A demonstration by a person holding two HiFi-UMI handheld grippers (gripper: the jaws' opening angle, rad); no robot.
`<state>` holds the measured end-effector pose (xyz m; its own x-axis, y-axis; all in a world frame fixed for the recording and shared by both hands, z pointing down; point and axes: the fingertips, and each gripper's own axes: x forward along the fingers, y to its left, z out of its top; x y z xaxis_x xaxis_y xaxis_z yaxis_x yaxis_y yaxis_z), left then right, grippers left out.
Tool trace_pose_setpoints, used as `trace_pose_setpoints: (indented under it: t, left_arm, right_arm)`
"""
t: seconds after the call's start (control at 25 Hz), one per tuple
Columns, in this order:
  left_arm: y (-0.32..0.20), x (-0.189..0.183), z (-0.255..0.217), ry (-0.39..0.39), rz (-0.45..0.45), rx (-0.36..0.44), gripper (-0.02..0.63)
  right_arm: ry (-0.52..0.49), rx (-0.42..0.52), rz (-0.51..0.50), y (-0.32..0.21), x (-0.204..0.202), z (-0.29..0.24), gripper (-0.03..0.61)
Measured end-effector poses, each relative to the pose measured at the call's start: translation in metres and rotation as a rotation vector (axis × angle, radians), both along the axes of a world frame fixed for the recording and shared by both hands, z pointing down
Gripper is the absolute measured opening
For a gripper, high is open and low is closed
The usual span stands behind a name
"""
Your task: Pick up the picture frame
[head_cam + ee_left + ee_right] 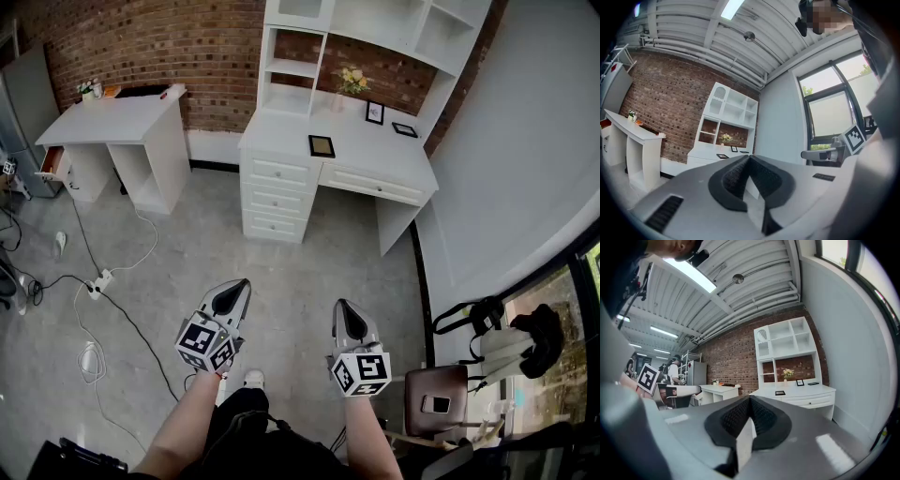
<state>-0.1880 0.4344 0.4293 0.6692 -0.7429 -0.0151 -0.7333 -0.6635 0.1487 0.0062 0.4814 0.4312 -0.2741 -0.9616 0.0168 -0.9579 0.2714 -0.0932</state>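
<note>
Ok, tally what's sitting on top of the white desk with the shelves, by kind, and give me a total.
Picture frames: 3
Flower bunch: 1
Total: 4

floor was wide open up to the white desk holding the picture frame; cables lay left, chair right.

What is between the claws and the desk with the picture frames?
Only bare grey floor, seen in the head view, lies between the left claw, the right claw and the desk.
</note>
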Motion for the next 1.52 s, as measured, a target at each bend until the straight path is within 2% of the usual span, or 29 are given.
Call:
trace_pose_setpoints:
  t: [0.32, 0.72, 0.96, 1.24, 1.52]
  left_arm:
    - [-0.072, 0.012, -0.002, 0.009, 0.046, -0.004, -0.014]
    - [-0.136, 0.019, 0.006, -0.007, 0.101, -0.011, -0.014]
    - [-0.16, 0.016, 0.008, -0.006, 0.104, -0.011, -0.014]
    - [-0.186, 0.027, 0.012, 0.0, 0.102, -0.026, -0.014]
    - [-0.234, 0.041, 0.017, -0.009, 0.082, -0.028, -0.014]
  right_arm:
    - [0.011, -0.009, 0.018, -0.069, -0.001, 0.001, 0.002]
    - [0.011, -0.011, 0.055, -0.134, -0.003, 0.009, 0.002]
    - [0.004, -0.003, 0.062, -0.156, -0.005, 0.008, 0.003]
    - [-0.039, -0.021, 0.08, -0.181, 0.012, 0.014, 0.003]
    - [-0.042, -0.022, 0.036, -0.234, 0.02, 0.019, 0.003]
